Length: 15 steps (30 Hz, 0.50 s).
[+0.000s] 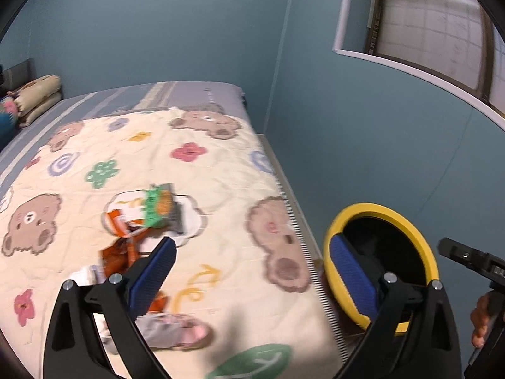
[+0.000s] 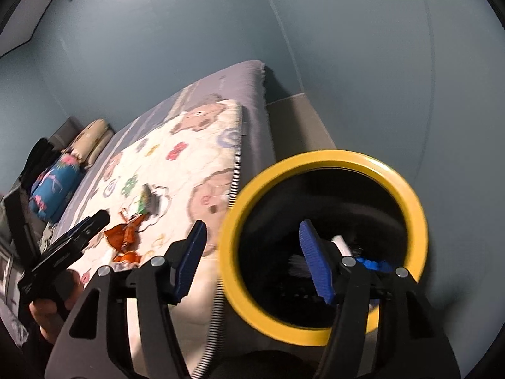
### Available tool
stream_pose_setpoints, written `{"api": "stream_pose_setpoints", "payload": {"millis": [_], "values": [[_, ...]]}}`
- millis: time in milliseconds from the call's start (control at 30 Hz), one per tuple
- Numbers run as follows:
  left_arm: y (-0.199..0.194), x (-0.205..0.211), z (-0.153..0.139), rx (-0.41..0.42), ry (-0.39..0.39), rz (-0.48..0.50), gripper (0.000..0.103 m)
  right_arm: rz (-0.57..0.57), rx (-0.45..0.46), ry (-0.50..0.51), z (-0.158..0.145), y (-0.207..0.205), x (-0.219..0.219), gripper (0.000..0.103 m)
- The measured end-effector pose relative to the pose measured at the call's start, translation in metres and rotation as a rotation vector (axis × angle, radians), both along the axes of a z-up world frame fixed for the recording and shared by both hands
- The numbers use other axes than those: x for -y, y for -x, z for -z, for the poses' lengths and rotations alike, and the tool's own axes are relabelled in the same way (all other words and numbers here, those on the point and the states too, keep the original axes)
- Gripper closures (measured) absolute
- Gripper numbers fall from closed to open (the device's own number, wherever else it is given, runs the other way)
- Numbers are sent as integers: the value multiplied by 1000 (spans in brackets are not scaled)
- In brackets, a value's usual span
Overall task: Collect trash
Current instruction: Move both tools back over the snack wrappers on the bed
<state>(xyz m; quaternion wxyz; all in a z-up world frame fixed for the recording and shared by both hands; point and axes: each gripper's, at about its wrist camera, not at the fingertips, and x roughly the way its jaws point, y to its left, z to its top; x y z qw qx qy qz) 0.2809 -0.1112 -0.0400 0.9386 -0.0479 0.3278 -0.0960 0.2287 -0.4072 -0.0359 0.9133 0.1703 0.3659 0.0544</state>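
**Q:** What lies around you, and what is in the way?

**A:** A bed (image 1: 268, 145) under a quilted cream blanket (image 1: 221, 170) printed with bears and flowers. Teal walls, a window (image 1: 419, 28) at 1 o'clock in the left wrist view, pillows (image 1: 38, 94) at 10 o'clock. The bin's rim overlaps the mattress edge between my two grippers.

**Q:** The trash?

**A:** On the blanket, left wrist view: a green and orange wrapper (image 1: 157, 208) near centre, a crumpled orange wrapper (image 1: 121, 252) at 8 o'clock from it, part hidden by my left finger. A grey and pink scrap (image 1: 176, 331) nearer me, blurred.

**Q:** Containers?

**A:** A round bin (image 2: 325, 249) with a smooth yellow rim and a black inside, beside the bed. In it, a white stick-like piece (image 2: 342, 244) and something blue (image 2: 375, 265); I cannot tell more.

**Q:** Your grippers?

**A:** My left gripper (image 1: 252, 276) stands wide, nothing between the ribbed blue pads. My right gripper (image 2: 254, 263) is parted too, empty, one finger over the bin's mouth, the other over the blanket.
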Motion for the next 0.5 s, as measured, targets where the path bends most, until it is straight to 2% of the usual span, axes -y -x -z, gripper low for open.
{"api": "stream_pose_setpoints", "payload": {"millis": [233, 500], "values": [[-4, -57, 4, -19, -13, -105, 9, -93, 21, 26, -15, 0, -47, 42], [-18, -101, 22, -60, -61, -169, 9, -201, 7, 52, -10, -12, -100, 42]]}}
